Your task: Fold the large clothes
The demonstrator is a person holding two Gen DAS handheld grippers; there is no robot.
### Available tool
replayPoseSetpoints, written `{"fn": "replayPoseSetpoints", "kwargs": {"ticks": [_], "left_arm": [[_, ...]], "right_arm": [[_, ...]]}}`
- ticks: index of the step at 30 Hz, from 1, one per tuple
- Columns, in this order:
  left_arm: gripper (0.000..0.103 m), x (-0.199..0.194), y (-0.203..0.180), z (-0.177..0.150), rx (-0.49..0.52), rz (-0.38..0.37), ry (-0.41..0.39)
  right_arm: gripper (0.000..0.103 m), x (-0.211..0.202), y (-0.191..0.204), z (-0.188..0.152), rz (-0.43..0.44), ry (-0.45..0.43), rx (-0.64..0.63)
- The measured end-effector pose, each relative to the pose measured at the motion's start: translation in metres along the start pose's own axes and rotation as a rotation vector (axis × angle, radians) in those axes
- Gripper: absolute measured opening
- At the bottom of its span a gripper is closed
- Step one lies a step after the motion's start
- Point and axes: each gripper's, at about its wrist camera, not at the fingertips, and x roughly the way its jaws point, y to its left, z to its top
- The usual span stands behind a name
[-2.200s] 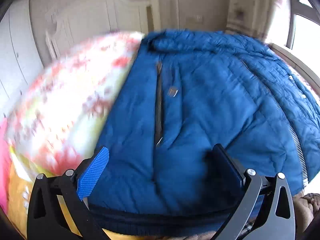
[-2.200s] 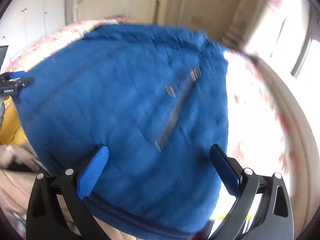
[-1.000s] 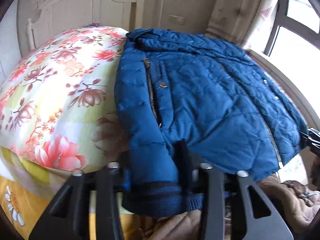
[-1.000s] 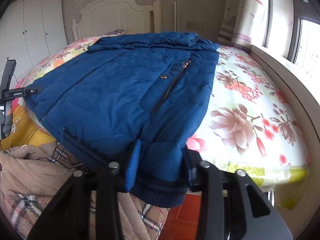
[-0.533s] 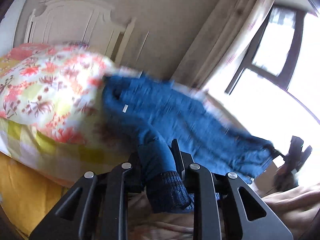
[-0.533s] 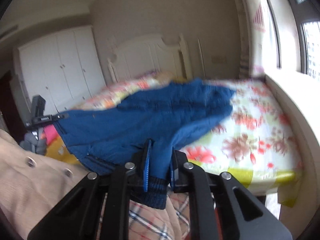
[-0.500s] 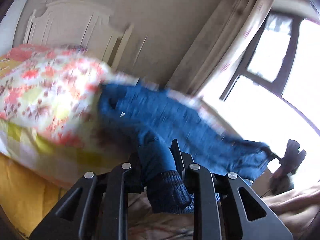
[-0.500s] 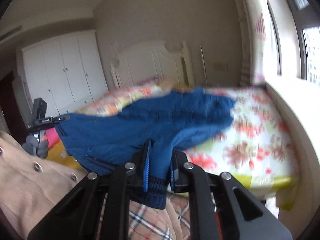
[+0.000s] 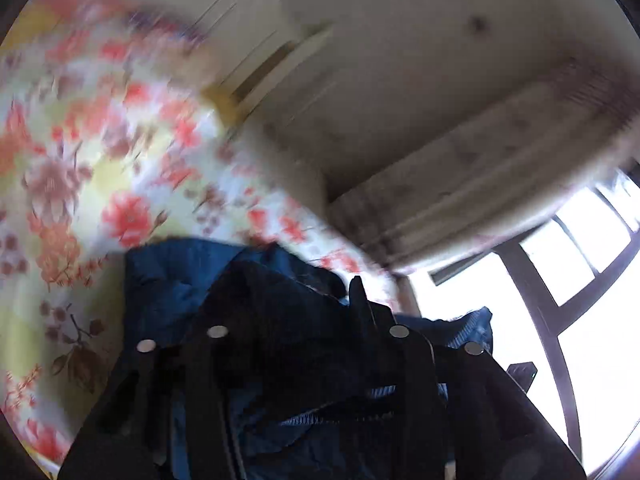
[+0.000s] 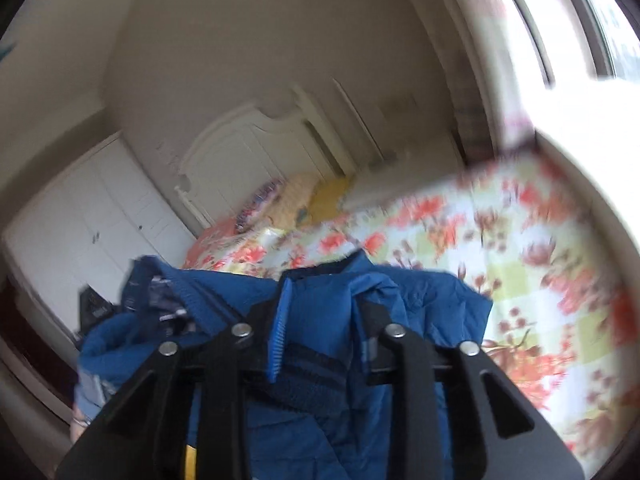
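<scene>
The blue padded jacket [image 9: 168,280] is bunched up over the floral bed, its dark ribbed hem raised toward the headboard. My left gripper [image 9: 288,304] is shut on a dark wad of the jacket. The wad fills the gap and hides the left finger, and the jaws are opening slightly. In the right wrist view the jacket [image 10: 432,300] hangs in folds around my right gripper [image 10: 324,300]. Its jaws are opening wide, with the hem band lying loose between the blue pad [image 10: 280,320] and the black finger. Both views are motion-blurred.
The floral bedspread [image 10: 520,240] stretches ahead to pillows [image 10: 280,204] and a white headboard [image 10: 256,148]. White wardrobe doors [image 10: 92,216] stand at the left. A curtain [image 9: 460,200] and a bright window [image 9: 580,280] line the right side of the bed.
Both grippers have swung up and forward over the bed and rolled, carrying the hem. The jacket, spread flat before, is now bunched. The right jaws stand much wider than half a second ago.
</scene>
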Motion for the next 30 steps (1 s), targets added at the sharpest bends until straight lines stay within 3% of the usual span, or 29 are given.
{"fn": "replayPoseSetpoints", "kwargs": {"ticks": [1,2,5,8,11,12,14,17,20,25,26,27,28,29,30], "left_arm": [[0.029,0.018,0.023,0.014,-0.068,0.041,0.016],[0.03,0.023,0.04,0.023,-0.1,0.071,0.005],[0.039,0.016,0.077,0.041,-0.099,0.186,-0.061],[0.045,0.009,0.089,0.048,0.012,0.284,-0.072],[0.048,0.02,0.084,0.04,0.147,0.257,0.016],[0.053,0.026,0.079,0.036,0.181,0.23,0.053],[0.086,0.047,0.067,0.027,0.252,0.179,0.131],[0.09,0.073,0.044,0.011,0.383,0.186,0.205],[0.093,0.103,0.031,0.004,0.489,0.242,0.264],[0.094,0.125,0.034,-0.006,0.545,0.31,0.337],[0.087,0.132,0.036,-0.01,0.566,0.321,0.339],[0.075,0.13,0.035,-0.012,0.586,0.322,0.309],[0.043,0.123,0.036,-0.015,0.595,0.335,0.272],[0.023,0.114,0.036,-0.015,0.596,0.359,0.219],[0.017,0.102,0.033,-0.014,0.592,0.35,0.174]], "right_arm": [[0.059,0.015,-0.018,0.005,0.001,0.013,0.072],[0.08,0.027,-0.041,0.009,-0.02,0.011,0.13],[0.08,0.029,-0.074,0.014,-0.148,-0.045,0.105],[0.08,0.032,-0.091,0.004,-0.218,-0.01,0.064],[0.08,0.052,-0.09,-0.007,-0.265,0.079,-0.054],[0.08,0.059,-0.089,-0.011,-0.259,0.098,-0.072],[0.08,0.072,-0.082,-0.017,-0.254,0.131,-0.133],[0.08,0.1,-0.06,-0.017,-0.268,0.19,-0.251],[0.08,0.12,-0.044,-0.016,-0.27,0.24,-0.319],[0.08,0.152,-0.035,-0.022,-0.29,0.341,-0.396],[0.065,0.156,-0.036,-0.024,-0.287,0.349,-0.401],[0.025,0.154,-0.035,-0.028,-0.273,0.327,-0.422],[0.015,0.151,-0.032,-0.032,-0.297,0.295,-0.45],[0.008,0.144,-0.028,-0.034,-0.316,0.257,-0.476],[0.005,0.129,-0.019,-0.04,-0.332,0.181,-0.514]]}}
